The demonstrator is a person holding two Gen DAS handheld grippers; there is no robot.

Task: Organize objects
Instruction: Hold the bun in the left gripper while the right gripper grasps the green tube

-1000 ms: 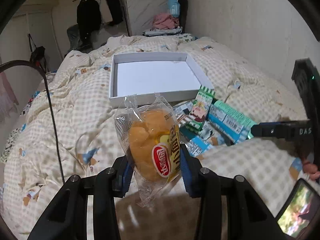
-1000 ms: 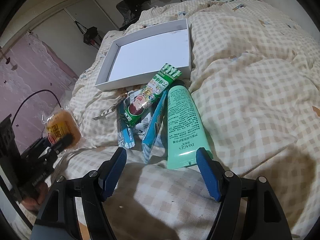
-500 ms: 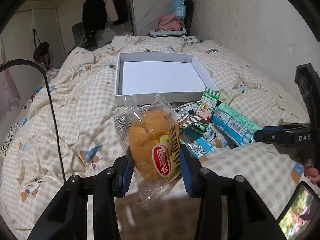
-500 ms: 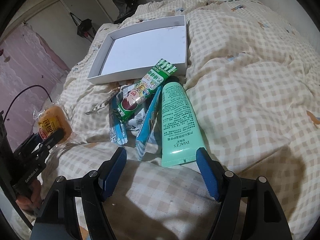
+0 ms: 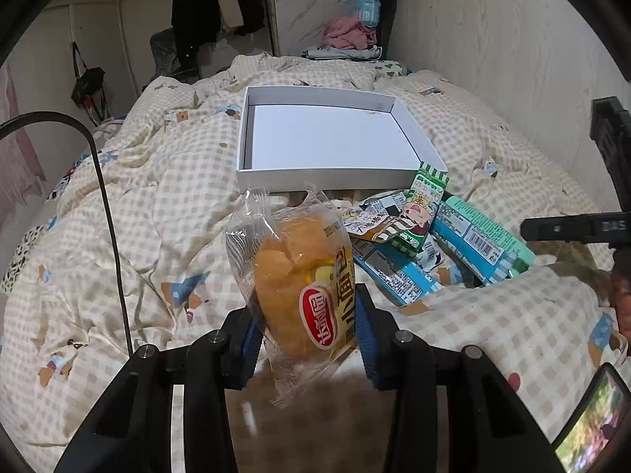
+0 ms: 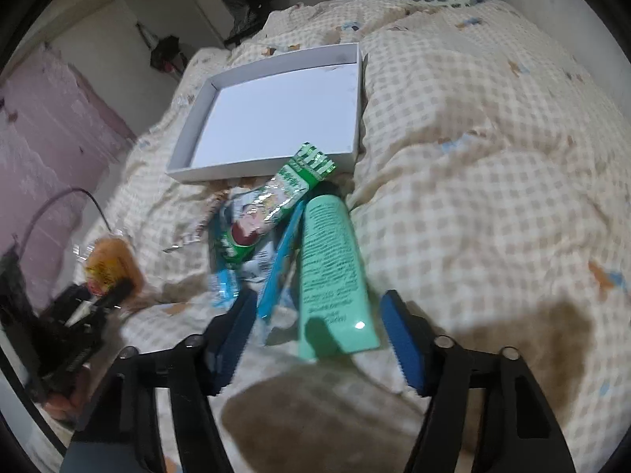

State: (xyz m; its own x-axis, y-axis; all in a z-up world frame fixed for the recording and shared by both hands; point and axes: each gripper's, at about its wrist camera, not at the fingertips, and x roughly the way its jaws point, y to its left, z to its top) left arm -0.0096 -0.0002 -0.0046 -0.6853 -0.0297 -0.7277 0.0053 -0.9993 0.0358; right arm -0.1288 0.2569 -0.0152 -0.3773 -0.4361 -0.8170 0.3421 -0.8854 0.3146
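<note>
The left gripper (image 5: 305,329) clamps a clear-wrapped orange bun (image 5: 299,287), held just before the shallow white cardboard box (image 5: 327,179) on the checked quilt (image 5: 157,213). The right gripper (image 6: 315,337) is closing, its blue pads either side of a mint-green plastic tube (image 6: 333,276) lying just in front of that box, not yet pressing.

left gripper (image 5: 305,325) clamped shut, right gripper (image 6: 315,333) jaws closing

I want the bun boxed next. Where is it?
The wrapped bun sits clamped in the left gripper, low in the left wrist view, short of the white box.
</note>
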